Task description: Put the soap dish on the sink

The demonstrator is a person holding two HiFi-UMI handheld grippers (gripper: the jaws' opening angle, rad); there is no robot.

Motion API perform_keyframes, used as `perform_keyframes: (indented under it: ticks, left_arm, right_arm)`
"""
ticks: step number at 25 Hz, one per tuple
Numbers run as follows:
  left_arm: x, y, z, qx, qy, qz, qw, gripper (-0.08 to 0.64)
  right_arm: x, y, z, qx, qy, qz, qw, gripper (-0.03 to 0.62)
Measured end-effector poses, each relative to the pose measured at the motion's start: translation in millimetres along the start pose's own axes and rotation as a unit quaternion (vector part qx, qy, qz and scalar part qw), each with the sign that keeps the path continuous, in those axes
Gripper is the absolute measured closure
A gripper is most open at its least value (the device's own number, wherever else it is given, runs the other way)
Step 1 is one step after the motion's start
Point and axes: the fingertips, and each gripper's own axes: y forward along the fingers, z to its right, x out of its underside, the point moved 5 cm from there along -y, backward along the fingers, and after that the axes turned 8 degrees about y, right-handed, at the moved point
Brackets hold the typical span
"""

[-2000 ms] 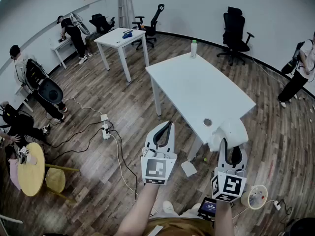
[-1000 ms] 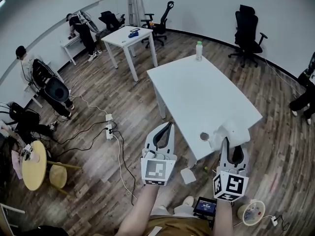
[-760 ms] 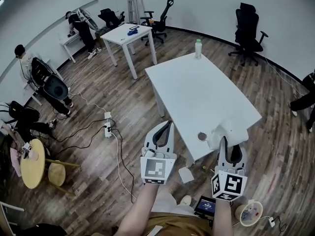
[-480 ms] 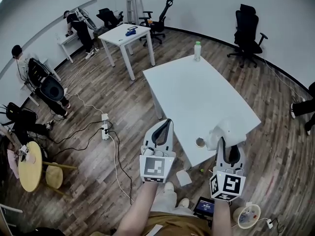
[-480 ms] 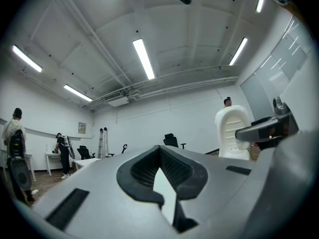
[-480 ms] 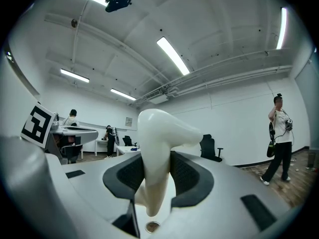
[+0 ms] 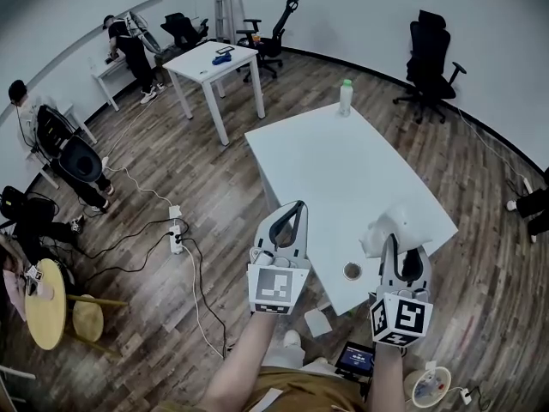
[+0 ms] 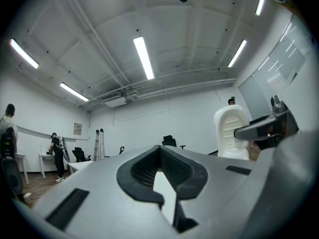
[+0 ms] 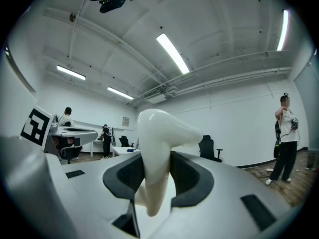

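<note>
Right gripper (image 9: 155, 159) clamps the soap dish (image 9: 159, 128) by one thin edge over the table (image 7: 343, 170); a jolt could twist it loose.

Long ceiling tubes (image 8: 144, 58) light the room brightly and evenly, burning out to white strips in both gripper views. The white bench (image 7: 360, 187) is close to glare, with only a soft shadow on the floor (image 7: 214, 196) under its left edge. Fisheye distortion bows the walls and darkens every corner. Close to the lens, the glossy soap dish (image 9: 154, 148) looks soft.
</note>
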Motion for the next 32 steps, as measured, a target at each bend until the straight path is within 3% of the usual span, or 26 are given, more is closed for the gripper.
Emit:
perform_keyframes:
  ticks: [10, 23, 32]
  left_arm:
    - [20.3, 47.3, -11.8, 0.018, -0.019, -0.002, 0.9997, 0.554]
    - [50.3, 134.3, 7.2, 0.000, -0.018, -0.042, 0.9990, 0.554]
    - [62.9, 161.4, 19.0, -0.021, -0.014, -0.066, 0.9975, 0.554]
  right_arm:
    - [5.5, 39.0, 3.3, 0.003, 0.013, -0.010, 1.000, 0.447]
    - [25.9, 122.4, 64.2, -0.022, 0.039, -0.036, 0.998, 0.448]
    - [46.9, 162.0, 94.2, -0.049, 0.064, -0.071, 0.994, 0.448]
